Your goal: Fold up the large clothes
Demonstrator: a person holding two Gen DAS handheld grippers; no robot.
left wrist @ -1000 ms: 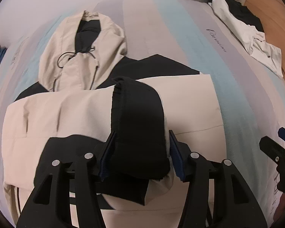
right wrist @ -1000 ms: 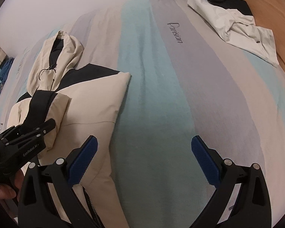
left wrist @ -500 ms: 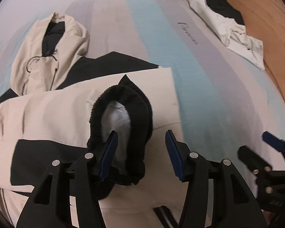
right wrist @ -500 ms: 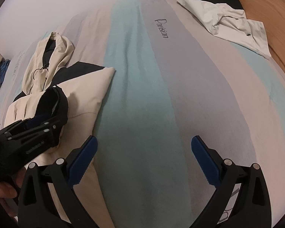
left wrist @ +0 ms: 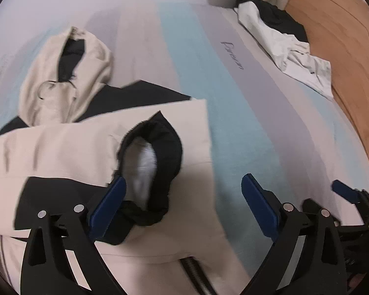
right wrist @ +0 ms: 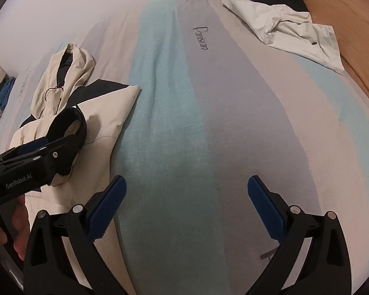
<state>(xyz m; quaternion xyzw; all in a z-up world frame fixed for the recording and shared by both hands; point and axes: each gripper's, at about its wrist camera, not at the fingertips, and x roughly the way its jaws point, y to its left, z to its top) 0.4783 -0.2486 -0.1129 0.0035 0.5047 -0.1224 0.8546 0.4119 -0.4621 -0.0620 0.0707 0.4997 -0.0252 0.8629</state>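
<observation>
A cream and black hooded jacket lies on the striped bed, hood at the far left. Its black sleeve cuff rests on the body, opening up, white lining showing. My left gripper is open just above the jacket; the cuff lies against its left finger, not clamped. In the right wrist view the jacket is at the left with the left gripper over it. My right gripper is open and empty above bare bedsheet.
The striped bedsheet in teal, grey and beige covers the bed. A white and black heap of clothes lies at the far right corner. A wooden floor runs along the bed's right edge. Blue cloth lies beyond the far left.
My left gripper has opened wide and let go of the black cuff, which has dropped onto the jacket body. The right gripper has stayed open over the sheet.
</observation>
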